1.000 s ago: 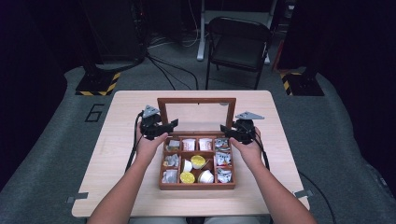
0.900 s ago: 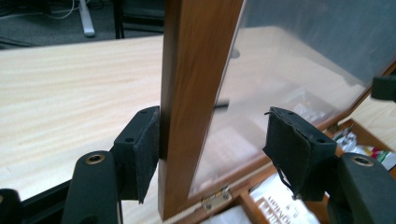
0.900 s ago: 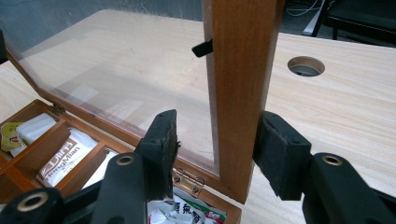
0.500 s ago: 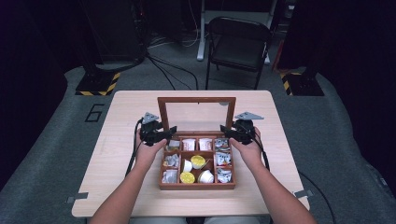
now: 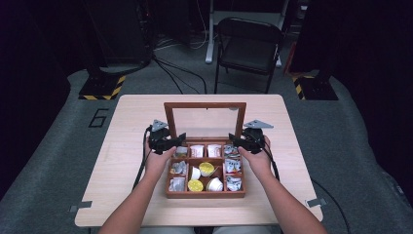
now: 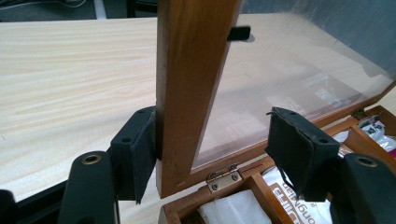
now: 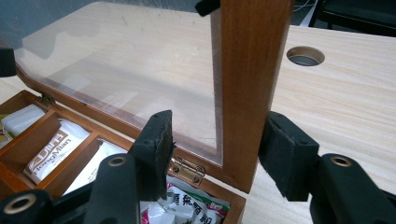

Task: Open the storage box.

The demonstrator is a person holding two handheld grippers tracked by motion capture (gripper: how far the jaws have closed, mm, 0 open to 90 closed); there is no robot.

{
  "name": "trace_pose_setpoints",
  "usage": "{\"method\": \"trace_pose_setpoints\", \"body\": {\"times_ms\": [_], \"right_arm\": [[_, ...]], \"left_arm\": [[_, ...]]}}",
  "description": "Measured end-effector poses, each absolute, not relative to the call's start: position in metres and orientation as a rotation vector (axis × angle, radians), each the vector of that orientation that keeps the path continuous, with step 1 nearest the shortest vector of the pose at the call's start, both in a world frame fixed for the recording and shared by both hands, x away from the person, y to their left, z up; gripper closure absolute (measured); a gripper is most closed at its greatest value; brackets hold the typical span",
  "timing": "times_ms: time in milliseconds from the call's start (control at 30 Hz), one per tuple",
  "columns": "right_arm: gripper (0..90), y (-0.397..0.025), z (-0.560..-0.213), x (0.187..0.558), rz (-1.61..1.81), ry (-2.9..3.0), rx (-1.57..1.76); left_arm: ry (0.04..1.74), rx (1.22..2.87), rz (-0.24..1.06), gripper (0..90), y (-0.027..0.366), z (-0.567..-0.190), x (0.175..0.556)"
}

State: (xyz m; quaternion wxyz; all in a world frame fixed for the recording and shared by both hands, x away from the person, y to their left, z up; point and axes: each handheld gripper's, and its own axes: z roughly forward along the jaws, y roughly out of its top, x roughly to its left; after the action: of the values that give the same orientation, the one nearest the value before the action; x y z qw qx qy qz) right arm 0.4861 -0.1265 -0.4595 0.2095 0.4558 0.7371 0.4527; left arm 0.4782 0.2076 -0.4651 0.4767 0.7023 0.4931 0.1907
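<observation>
Already we have both claws at the glass-paned lid [image 5: 205,122] of the wooden tea box [image 5: 205,191], which sits at the middle of the bench [image 5: 122,126]. That lid stands upright on its brass hinges [image 6: 224,178] at the back edge of the box, so the box is fully open and its compartments of sachets [image 5: 197,150] and little capsule cups [image 5: 206,168] lie exposed.

Our left claw [image 6: 212,156] is spread around the lid's left frame post [image 6: 187,93]: one pad touches the outer face of the wood, while the other stands apart on the glass side. Our right claw [image 7: 217,151] is likewise spread around the right frame post [image 7: 247,88], with one pad beside the glass and the other just beside the outer edge, neither pressing yet as far as we can tell.

We judge the job to be handling the lid, most likely lowering it shut. Positioning is done on both sides; the pinch on each post and the swing of the lid down onto the box are left.
</observation>
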Motion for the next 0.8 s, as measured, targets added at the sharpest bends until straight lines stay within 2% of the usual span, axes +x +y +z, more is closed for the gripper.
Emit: {"method": "trace_pose_setpoints", "body": {"times_ms": [800], "right_arm": [[46.5,-0.117,-0.461,0.497,1.205,2.015,1.357]], "left_arm": [[1.290,1.691,0.491,37.0,0.201,-0.471,0.488]]}}
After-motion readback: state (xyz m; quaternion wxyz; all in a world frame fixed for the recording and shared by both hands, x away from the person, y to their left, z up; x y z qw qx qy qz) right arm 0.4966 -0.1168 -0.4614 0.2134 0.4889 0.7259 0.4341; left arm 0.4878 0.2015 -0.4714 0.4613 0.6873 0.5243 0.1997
